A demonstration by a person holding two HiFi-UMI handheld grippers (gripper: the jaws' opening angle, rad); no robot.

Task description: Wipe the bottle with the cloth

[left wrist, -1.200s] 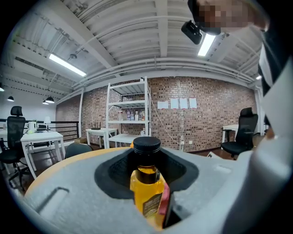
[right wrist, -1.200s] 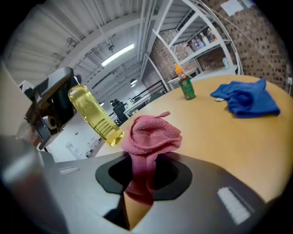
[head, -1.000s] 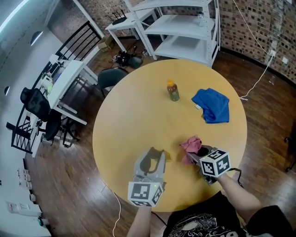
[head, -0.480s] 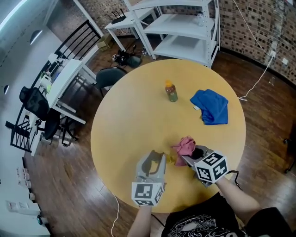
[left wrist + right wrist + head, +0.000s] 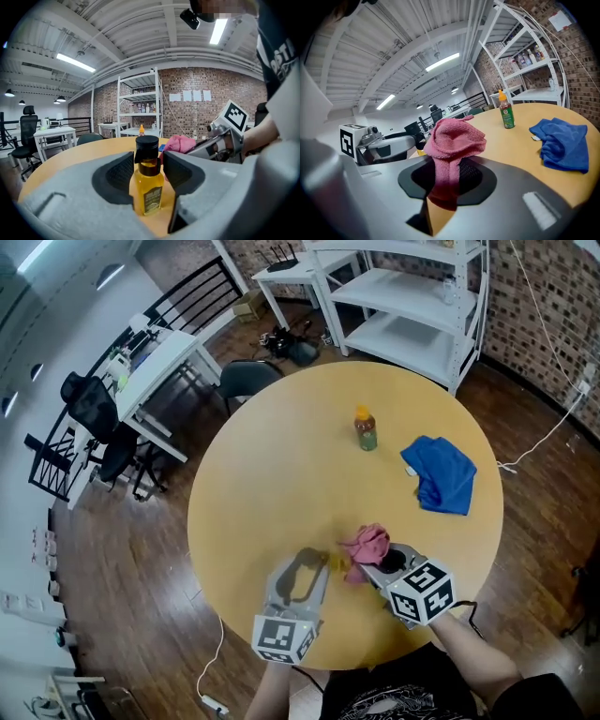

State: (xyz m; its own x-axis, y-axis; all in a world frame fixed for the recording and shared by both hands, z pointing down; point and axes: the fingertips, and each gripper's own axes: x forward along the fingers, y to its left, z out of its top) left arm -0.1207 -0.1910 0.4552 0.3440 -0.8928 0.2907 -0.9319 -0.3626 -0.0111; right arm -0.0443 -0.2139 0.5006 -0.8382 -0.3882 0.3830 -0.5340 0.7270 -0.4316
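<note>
Standing between the jaws of the left tool (image 5: pixel 148 161): a small glass bottle of yellow liquid with a black cap (image 5: pixel 149 187), upright on the round wooden table (image 5: pixel 272 484).
Left tool state: jaws wide and just been opening; the bottle is between them, with a thin gap at the right pad, so it is not clamped.
Right tool (image 5: pixel 447 178): jaws closed on a pink terry cloth (image 5: pixel 452 138), bunched above them with a tail hanging below.
Cloth to bottle: the cloth sits just beyond and to the right of the bottle's cap; touching or not, I cannot tell.
Left gripper view alone: shows the bottle's cap and label.
Head view alone: shows both tools side by side at the table's near edge, and only a yellow sliver of the bottle between them.
Farther on the table: a green bottle with an orange cap (image 5: pixel 366 430), and a crumpled blue cloth (image 5: pixel 442 474) to its right, apart from it.
Beyond the table: a white shelf rack (image 5: pixel 412 306).
</note>
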